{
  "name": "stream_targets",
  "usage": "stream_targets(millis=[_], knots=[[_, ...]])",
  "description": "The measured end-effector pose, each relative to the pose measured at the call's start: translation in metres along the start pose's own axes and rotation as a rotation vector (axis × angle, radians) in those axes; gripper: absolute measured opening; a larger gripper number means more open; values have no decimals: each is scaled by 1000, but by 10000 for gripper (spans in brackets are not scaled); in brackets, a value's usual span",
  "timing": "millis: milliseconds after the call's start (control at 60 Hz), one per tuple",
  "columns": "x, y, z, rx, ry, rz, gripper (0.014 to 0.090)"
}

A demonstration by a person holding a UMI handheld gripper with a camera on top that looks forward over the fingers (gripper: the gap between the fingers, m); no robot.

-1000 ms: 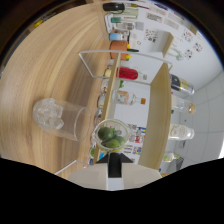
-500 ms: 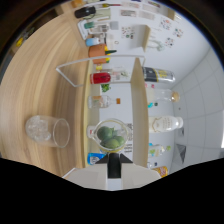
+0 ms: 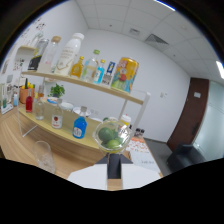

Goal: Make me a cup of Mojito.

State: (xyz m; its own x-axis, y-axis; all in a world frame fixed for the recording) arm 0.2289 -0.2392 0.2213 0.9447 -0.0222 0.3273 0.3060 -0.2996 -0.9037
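Cup of limes raised at the tongs' tip
The tongs (image 3: 114, 161) seemingly pinch the clear cup (image 3: 113, 135) holding lime pieces (image 3: 109, 138), just ahead.

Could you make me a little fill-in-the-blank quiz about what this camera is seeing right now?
1. The clear cup just ahead of the gripper holds ____ limes.
2. The bottle with the blue label stands on the ____ shelf.
3. The yellow can stands on the ____ shelf.

Missing words: green; lower; upper
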Motion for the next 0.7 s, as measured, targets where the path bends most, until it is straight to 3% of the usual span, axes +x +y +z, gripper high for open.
stream_targets(millis=[167, 250, 433, 700], knots=[[-4, 109, 20, -270, -64, 200, 156], [-5, 145, 27, -362, -81, 258, 157], [-17, 194, 36, -467, -131, 300, 156], [-26, 219, 38, -516, -177, 308, 159]])
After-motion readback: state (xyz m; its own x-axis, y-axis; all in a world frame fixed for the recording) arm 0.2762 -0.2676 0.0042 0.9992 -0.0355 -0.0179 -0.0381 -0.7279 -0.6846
